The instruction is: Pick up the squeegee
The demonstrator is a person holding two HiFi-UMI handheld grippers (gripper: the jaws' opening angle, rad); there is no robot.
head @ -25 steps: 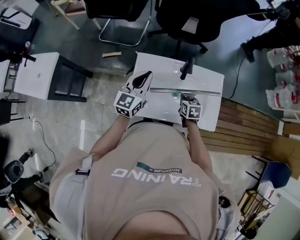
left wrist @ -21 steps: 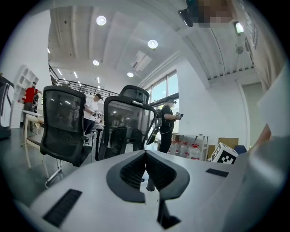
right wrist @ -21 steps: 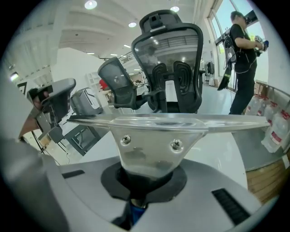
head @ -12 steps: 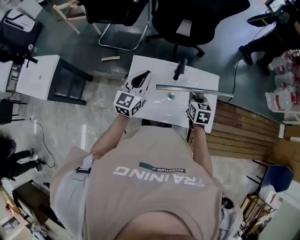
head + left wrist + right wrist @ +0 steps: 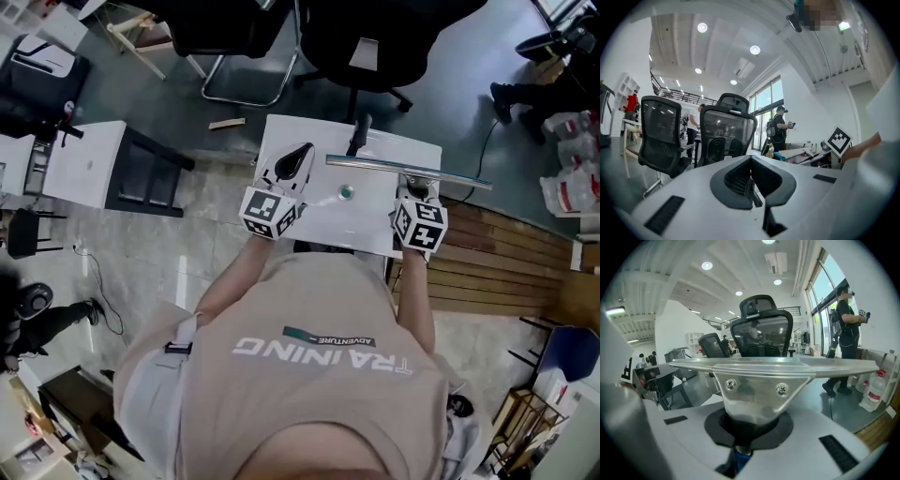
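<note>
The squeegee (image 5: 764, 376) has a long silvery bar on a two-screw bracket. The right tool (image 5: 740, 446) grips its hidden handle; the left tool (image 5: 751, 180) is closed

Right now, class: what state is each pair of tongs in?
Left tongs: closed, empty.
Right tongs: closed on the squeegee.

The long silver metal squeegee (image 5: 764, 376) had a bright, polished blade holder with two shiny screws, and its neck was dark and matt. The right gripper (image 5: 740, 441) and left gripper (image 5: 752, 183) showed smooth, matt white plastic shells with black ribbed pads. The white rectangular table (image 5: 286, 141) looked smooth and glossy, and beyond its right edge the brown wooden plank flooring (image 5: 497, 253) looked matt.
</note>
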